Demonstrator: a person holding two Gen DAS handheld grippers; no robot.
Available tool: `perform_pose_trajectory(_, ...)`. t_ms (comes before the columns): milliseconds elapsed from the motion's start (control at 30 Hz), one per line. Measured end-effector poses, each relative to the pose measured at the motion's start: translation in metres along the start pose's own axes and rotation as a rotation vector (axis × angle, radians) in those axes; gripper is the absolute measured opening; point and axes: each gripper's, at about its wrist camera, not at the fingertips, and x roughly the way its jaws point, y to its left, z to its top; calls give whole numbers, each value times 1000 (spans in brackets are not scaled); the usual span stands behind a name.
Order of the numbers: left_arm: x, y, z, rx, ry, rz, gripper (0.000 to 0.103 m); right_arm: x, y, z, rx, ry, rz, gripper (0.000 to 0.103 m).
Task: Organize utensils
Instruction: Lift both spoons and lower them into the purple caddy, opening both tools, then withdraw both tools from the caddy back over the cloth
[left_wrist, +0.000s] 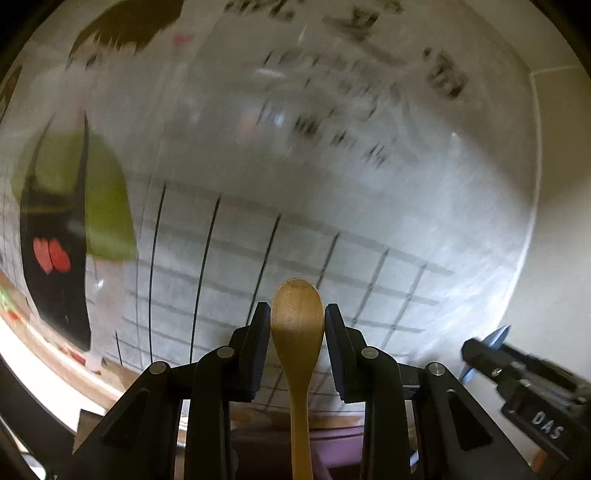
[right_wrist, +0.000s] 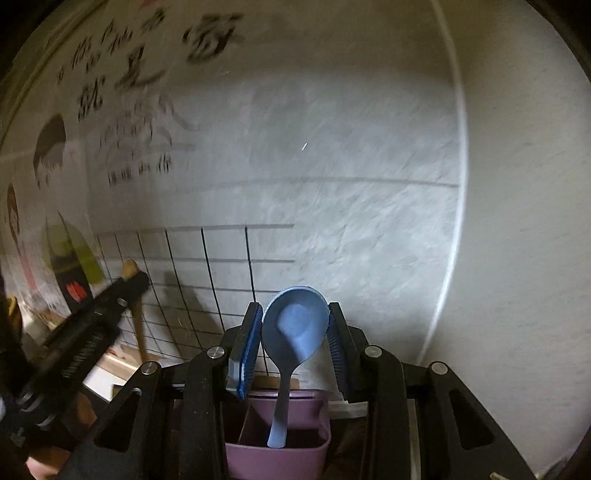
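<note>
Your left gripper fingers pinch the wooden spoon at lower centre. Your right gripper fingers pinch the blue spoon, its handle over the purple holder at the bottom.

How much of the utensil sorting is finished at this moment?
Nothing shows as finished. In hand: the left gripper clamps a wooden spoon; the right gripper clamps a blue spoon, its handle over the purple holder. Left: setting both spoons into it.
</note>
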Motion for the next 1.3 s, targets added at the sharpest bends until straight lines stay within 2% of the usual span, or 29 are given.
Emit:
perform_pose_trajectory(133, 23, 0, -20, 43, 20, 14, 31, 19, 9, -9, -40, 12, -1, 32)
perform_pose_trajectory(300, 45, 13, -42, 15, 91, 49, 31, 44, 6, -34, -31, 122, 30, 32)
perform_pose_trajectory(600, 33, 24, -102, 66, 146, 45, 31, 53, -7, -83, -4, 264, 85, 32)
perform_pose_trajectory(767, 23, 21, -135, 109, 246, 24, 31, 49, 2, -97, -34, 314, 86, 33)
perform_pose_trajectory(867, 17, 16, -143, 121, 291, 9, 31, 54, 6, -98, -42, 345, 108, 36)
perform_pose_trajectory(933, 12, 16, -144, 97, 298, 8, 32, 51, 5, -97, -43, 333, 113, 40)
perform_pose_trajectory(1000, 13, 23, -117, 71, 301, 10, 32, 40, -2, -92, -47, 305, 99, 45)
perform_pose_trajectory(1067, 10, 23, -108, 56, 310, 6, 32, 30, -3, -90, -54, 288, 83, 48)
perform_pose_trajectory(1233, -14, 27, -96, 56, 331, 12, 32, 0, -8, -91, -63, 272, 57, 50)
perform_pose_trajectory(1300, -32, 29, -77, 36, 336, 17, 32, -12, -11, -95, -61, 278, 42, 51)
